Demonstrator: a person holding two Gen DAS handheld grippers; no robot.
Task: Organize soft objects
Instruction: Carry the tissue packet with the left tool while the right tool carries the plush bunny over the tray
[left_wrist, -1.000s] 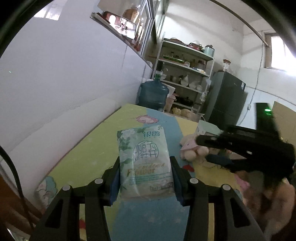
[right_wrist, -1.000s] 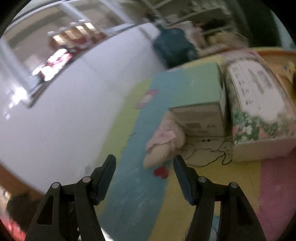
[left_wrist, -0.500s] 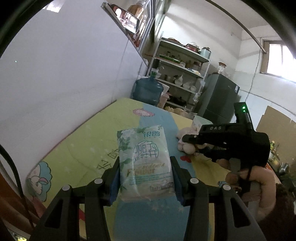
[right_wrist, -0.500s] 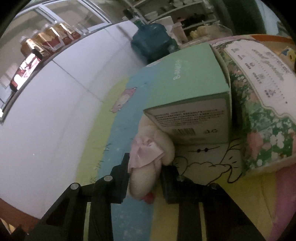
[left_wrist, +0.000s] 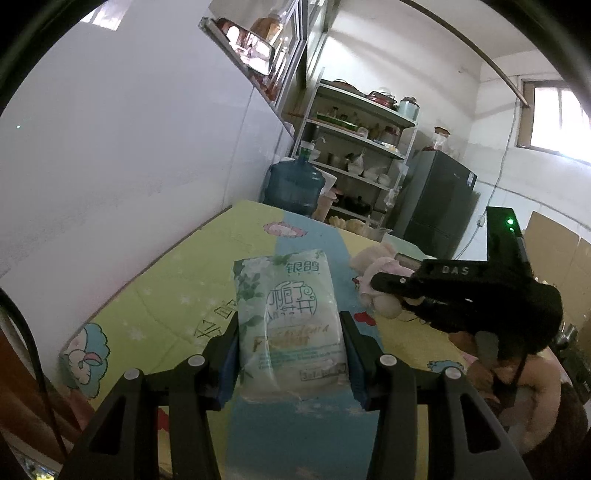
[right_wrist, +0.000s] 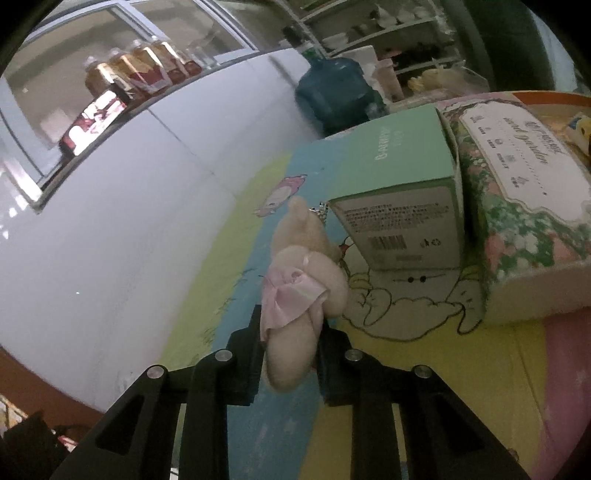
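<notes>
Left wrist view: one left hand-held gripper is clamped on one tissue pack, a green-and-white soft packet standing upright between the two blue-lined fingers, above the desk. To the right, the one right hand-held gripper grips one pink plush toy near the desk surface. The desk wears a cartoon-printed cover in yellow-green and blue bands. A white wall runs along its left side, with one high ledge carrying bottles. Behind the desk stand one blue water jug, one metal shelving rack full of dishes, and one dark refrigerator; one window glows at upper right.

Right wrist view: the right hand-held gripper is closed on the plush toy, which wears a pink ribbon bow and hangs lengthwise between the fingers. Just beyond it, two boxes lie side by side on the cover: one green box and one floral box, touching. The water jug sits behind them.
</notes>
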